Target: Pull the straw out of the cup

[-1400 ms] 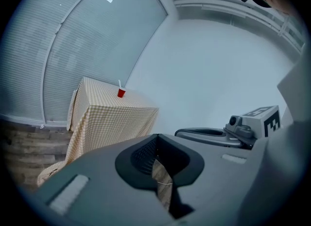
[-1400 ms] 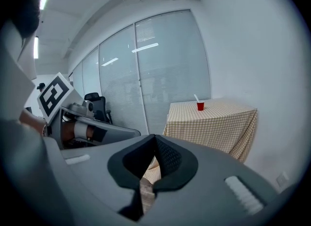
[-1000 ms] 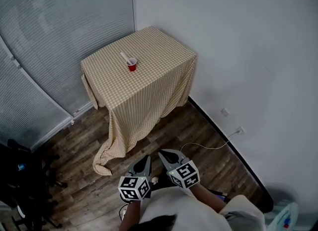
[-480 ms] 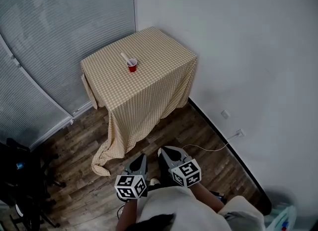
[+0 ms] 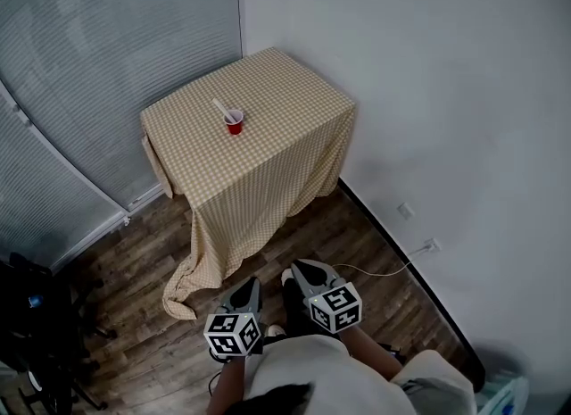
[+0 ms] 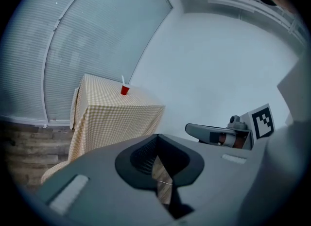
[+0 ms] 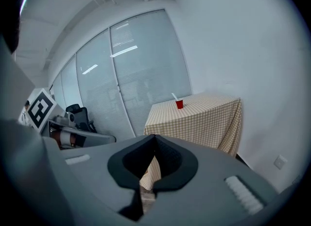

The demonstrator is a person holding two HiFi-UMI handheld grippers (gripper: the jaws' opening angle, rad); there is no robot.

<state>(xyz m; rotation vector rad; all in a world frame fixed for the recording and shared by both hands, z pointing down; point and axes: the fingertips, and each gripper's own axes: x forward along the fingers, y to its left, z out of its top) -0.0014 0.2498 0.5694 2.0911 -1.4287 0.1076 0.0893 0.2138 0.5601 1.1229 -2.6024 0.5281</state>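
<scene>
Shifted: left gripper (image 5: 252,282) edged toward 9 o'clock, right gripper (image 5: 300,267) toward 12.
Jaws: both pairs pressed together.
Cup (image 5: 235,124): red, straw (image 5: 219,108) in it, on the table (image 5: 290,92) at 11 o'clock — well apart from both grippers.
Room: open wood floor (image 5: 357,235) between; cloth hem (image 5: 183,286) trails at 9 o'clock.

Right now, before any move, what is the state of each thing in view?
cup: upright on the tablecloth, straw inside
straw: in the cup, leaning
tablecloth: draped, one corner pooled on the floor
left tongs: shut, empty, far from the cup
right tongs: shut, empty, far from the cup
</scene>
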